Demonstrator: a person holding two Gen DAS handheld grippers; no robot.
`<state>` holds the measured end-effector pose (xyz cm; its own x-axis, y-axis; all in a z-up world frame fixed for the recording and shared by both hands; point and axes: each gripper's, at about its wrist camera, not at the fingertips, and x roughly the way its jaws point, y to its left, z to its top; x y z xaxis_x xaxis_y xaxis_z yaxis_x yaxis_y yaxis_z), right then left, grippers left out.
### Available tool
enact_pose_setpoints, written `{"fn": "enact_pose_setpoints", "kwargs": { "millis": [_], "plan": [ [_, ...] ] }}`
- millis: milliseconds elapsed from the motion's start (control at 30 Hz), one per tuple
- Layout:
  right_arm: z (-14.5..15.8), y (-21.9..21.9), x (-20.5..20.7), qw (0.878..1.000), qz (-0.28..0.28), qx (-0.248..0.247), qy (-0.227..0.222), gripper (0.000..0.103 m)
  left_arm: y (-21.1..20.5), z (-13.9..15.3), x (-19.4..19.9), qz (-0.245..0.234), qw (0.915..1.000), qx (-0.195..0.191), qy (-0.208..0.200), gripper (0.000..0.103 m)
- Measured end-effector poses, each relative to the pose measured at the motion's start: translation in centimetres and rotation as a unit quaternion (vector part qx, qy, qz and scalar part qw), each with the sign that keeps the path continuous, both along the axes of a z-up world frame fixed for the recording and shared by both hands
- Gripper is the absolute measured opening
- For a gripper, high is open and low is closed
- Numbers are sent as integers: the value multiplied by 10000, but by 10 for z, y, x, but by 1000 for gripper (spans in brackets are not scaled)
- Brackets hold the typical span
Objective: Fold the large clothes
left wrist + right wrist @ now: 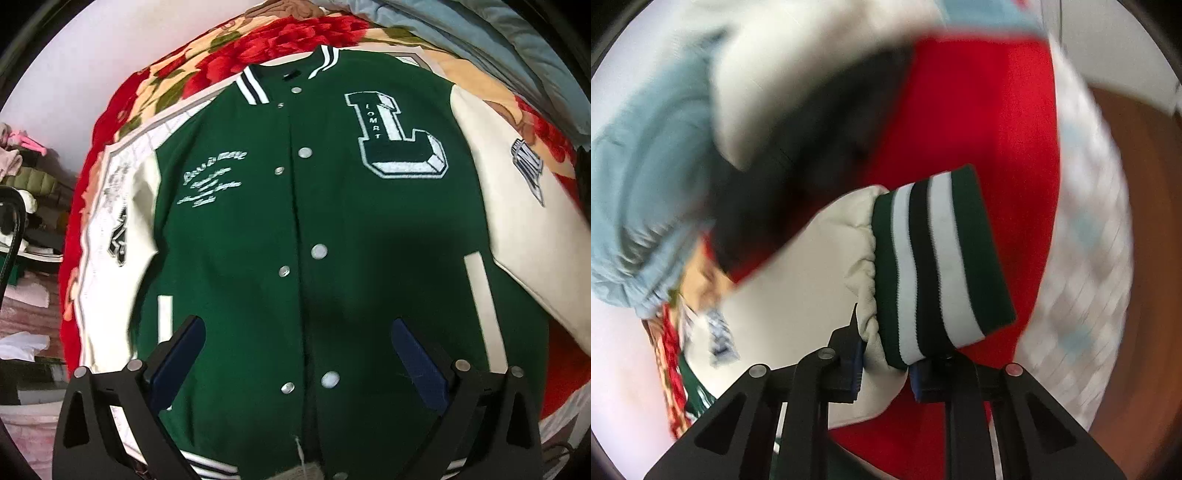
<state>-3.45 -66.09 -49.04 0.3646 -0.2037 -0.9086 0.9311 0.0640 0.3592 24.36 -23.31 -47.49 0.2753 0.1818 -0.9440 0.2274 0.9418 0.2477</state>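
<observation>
Left wrist view: showed the whole green jacket (306, 229) laid front-up on the red floral blanket (229, 59), snaps closed, collar at the far end; a large "L" patch (397, 134) sat on the chest and both cream sleeves lay out at the sides.
Left gripper (299, 354): hovered above the jacket's lower front with its blue-padded fingers (419, 365) spread wide, holding nothing.
Right wrist view: blurred, showed only one cream sleeve (812, 280) and its striped cuff (938, 266) close up, which the other view did not show.
Right gripper (886, 365): fingers pinched the sleeve just behind the cuff, the cuff sticking out beyond them over the red blanket (979, 110).
Surroundings: a pale blue quilt (646, 177) lay bunched at the left of the right wrist view; a pile of clothes (26, 162) sat at the left edge of the left wrist view.
Containers: none could be made out in either view.
</observation>
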Motion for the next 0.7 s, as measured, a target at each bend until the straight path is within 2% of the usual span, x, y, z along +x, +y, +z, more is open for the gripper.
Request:
{"fn": "enact_pose_setpoints", "kwargs": {
  "millis": [67,100,133,167,200,233,267,300,333,367,400,433,467,567,700],
  "plan": [
    [32,-4,14,9968,47,-793,123,20,-3,-4,6,20,10000,-93,6,103],
    [33,-7,21,9957,92,-900,180,20,-4,-6,10,27,9999,-134,-2,103],
    [22,-14,31,9962,205,-808,257,24,-5,-9,12,29,9999,-154,-5,103],
    [0,-22,40,9982,313,-416,313,27,-6,-14,16,37,9999,-164,11,103],
    [-19,-27,46,9988,345,2,352,42,-7,-19,20,63,9998,-177,52,103],
    [-45,-32,49,9979,351,500,208,61,-6,-23,23,104,9997,-211,97,103],
    [-70,-34,50,9951,285,949,-34,67,-5,-28,26,148,9995,-247,135,103],
    [-84,-31,50,9930,149,1158,-200,68,-4,-32,30,170,9994,-257,145,103],
    [-92,-31,50,9929,24,1133,-369,68,-3,-35,34,184,9994,-259,120,103],
    [-92,-30,52,9940,-91,987,-466,67,-1,-37,37,190,9994,-262,85,103],
    [-90,-29,55,9946,-149,901,-490,56,1,-38,41,203,9994,-262,50,103],
    [-83,-27,61,9957,-209,745,-505,23,6,-39,45,235,9994,-264,27,103],
    [-75,-24,68,9963,-233,615,-551,18,10,-39,49,269,9993,-272,21,103],
    [-36,-8,90,9980,-210,204,-565,16,31,-36,62,405,9987,-288,-71,103],
    [38,30,152,9953,268,-379,-849,15,78,-27,82,702,9970,-216,-229,103]
  ]
}}
